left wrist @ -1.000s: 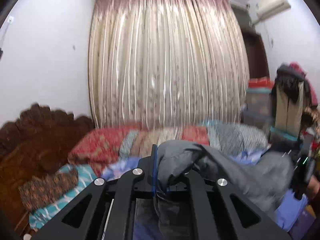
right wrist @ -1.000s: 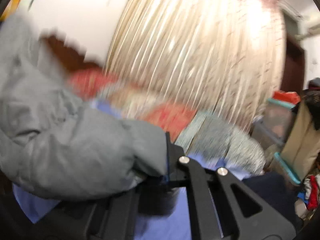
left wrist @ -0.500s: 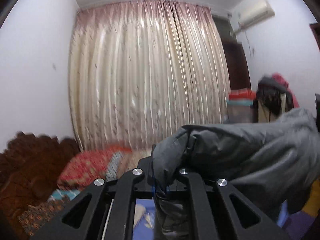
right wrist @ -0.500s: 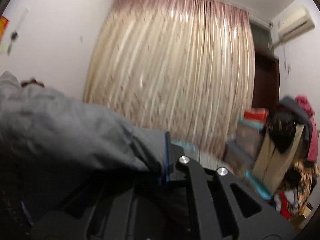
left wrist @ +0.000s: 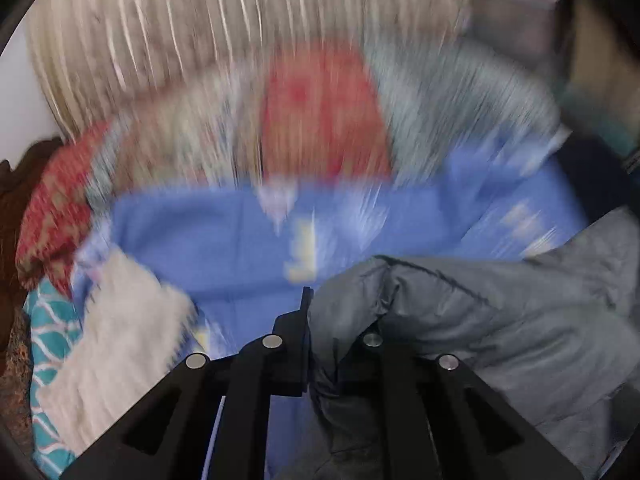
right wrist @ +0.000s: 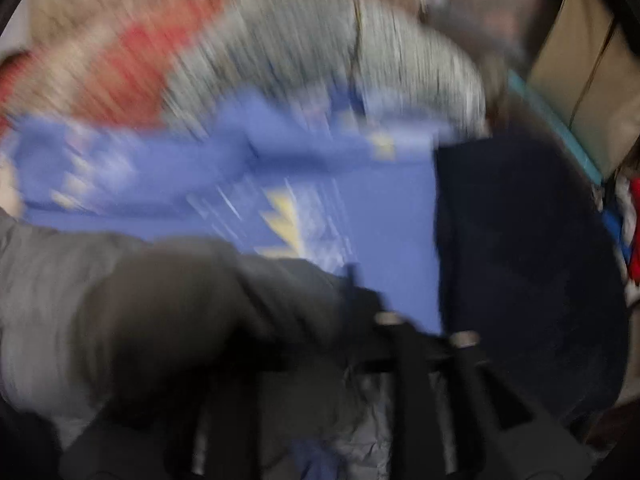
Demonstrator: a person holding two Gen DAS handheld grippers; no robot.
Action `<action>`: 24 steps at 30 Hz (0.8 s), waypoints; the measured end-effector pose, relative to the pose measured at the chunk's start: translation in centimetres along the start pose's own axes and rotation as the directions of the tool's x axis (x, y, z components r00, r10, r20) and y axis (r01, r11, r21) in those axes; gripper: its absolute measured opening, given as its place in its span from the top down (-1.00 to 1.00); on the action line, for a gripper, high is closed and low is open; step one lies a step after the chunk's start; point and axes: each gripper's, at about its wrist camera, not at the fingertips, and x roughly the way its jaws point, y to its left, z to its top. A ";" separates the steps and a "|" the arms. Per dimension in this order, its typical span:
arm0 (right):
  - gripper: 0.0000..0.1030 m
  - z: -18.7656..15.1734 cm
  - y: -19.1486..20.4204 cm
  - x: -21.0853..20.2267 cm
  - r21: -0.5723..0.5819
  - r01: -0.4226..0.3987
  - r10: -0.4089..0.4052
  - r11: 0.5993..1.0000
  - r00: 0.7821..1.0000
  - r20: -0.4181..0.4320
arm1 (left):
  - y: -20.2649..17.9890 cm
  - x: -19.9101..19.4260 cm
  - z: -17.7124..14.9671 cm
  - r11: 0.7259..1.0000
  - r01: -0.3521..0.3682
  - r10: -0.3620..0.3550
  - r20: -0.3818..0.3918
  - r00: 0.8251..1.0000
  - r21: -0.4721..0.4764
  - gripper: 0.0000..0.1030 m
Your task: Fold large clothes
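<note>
A blue patterned bedsheet [left wrist: 224, 240] is seen spread across the bed, blurred in both views. Red and grey bedding [left wrist: 320, 116] is heaped along its far edge, before a pale curtain [left wrist: 168, 28]. A dark cloth [right wrist: 520, 248] lies on the right of the sheet. The grey padded jacket [left wrist: 500, 320] is held above the near part of the sheet, stretched between both tools. The left gripper [left wrist: 320, 320] is clenched on the jacket's edge. The right gripper [right wrist: 340, 292] is clamped on the jacket's other end, blurred.
</note>
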 end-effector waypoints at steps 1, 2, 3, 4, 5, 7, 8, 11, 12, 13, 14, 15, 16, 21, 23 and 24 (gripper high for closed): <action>0.01 -0.5 -0.2 1.7 -0.008 0.017 -0.017 1.000 1.000 -0.015 | -0.9 4.5 -0.9 1.000 -0.030 0.030 -0.114 0.993 0.002 0.37; -0.04 -1.7 -0.1 3.0 -0.017 0.009 -0.009 1.000 1.000 -0.022 | -0.9 6.9 -1.1 0.999 -0.043 0.043 -0.168 0.985 0.003 0.37; -0.06 -2.7 0.0 3.5 -0.022 -0.018 0.018 1.000 1.000 -0.024 | -0.9 9.5 -2.2 0.999 -0.053 0.051 -0.224 0.973 -0.001 0.37; -0.10 -3.2 -0.2 3.6 -0.029 -0.037 0.037 0.999 0.999 -0.020 | -0.6 10.9 -3.1 0.999 -0.048 0.044 -0.241 0.970 -0.008 0.37; -0.12 -4.2 -0.1 3.1 -0.049 -0.048 0.049 0.998 0.999 0.005 | -0.5 11.3 -3.7 0.999 -0.043 0.038 -0.248 0.968 -0.015 0.37; -0.12 -5.4 0.3 -0.2 -0.106 -0.101 0.111 0.989 0.989 0.099 | 0.9 11.4 -4.0 0.999 0.017 -0.024 -0.236 0.971 -0.030 0.35; -0.12 -5.5 0.7 -1.3 -0.121 -0.158 0.172 0.980 0.979 0.111 | 1.5 11.2 -3.9 0.998 0.046 -0.054 -0.231 0.972 -0.038 0.33; -0.12 -5.5 4.6 -2.6 -0.187 -0.435 0.438 0.881 0.898 -0.025 | 2.9 9.9 -3.8 0.985 0.164 -0.173 -0.238 0.956 -0.056 0.28; -0.12 -5.7 6.7 -2.3 -0.202 -0.495 0.485 0.845 0.869 -0.100 | 3.5 9.2 -3.8 0.978 0.198 -0.208 -0.238 0.949 -0.063 0.28; -0.12 -5.6 8.8 -1.6 -0.209 -0.554 0.527 0.806 0.832 -0.173 | 3.2 8.4 -3.8 0.971 0.230 -0.239 -0.243 0.940 -0.066 0.28; -0.11 -5.5 12.1 -0.4 -0.222 -0.614 0.560 0.758 0.786 -0.262 | 2.9 7.2 -4.0 0.965 0.257 -0.264 -0.248 0.932 -0.060 0.28; -0.08 -5.0 14.8 0.4 -0.255 -0.610 0.541 0.750 0.788 -0.293 | 2.8 5.9 -4.4 0.963 0.265 -0.268 -0.247 0.931 -0.046 0.28; -0.07 -4.1 16.5 0.7 -0.279 -0.587 0.521 0.760 0.807 -0.278 | 3.0 4.7 -4.9 0.966 0.257 -0.258 -0.237 0.937 -0.033 0.28; -0.02 7.7 20.8 1.7 -0.159 -0.488 0.492 0.858 0.870 -0.010 | 4.5 -1.0 -10.6 0.966 0.255 -0.242 -0.215 0.946 0.033 0.03; -0.05 8.8 22.4 3.3 -0.143 -0.385 0.377 0.912 0.923 -0.078 | 4.9 -1.8 -13.6 0.969 0.243 -0.223 -0.262 0.939 0.047 -0.02; -0.05 8.6 23.0 3.8 -0.152 -0.331 0.319 0.931 0.943 -0.098 | 5.1 -2.0 -15.4 0.971 0.228 -0.199 -0.293 0.935 0.067 -0.02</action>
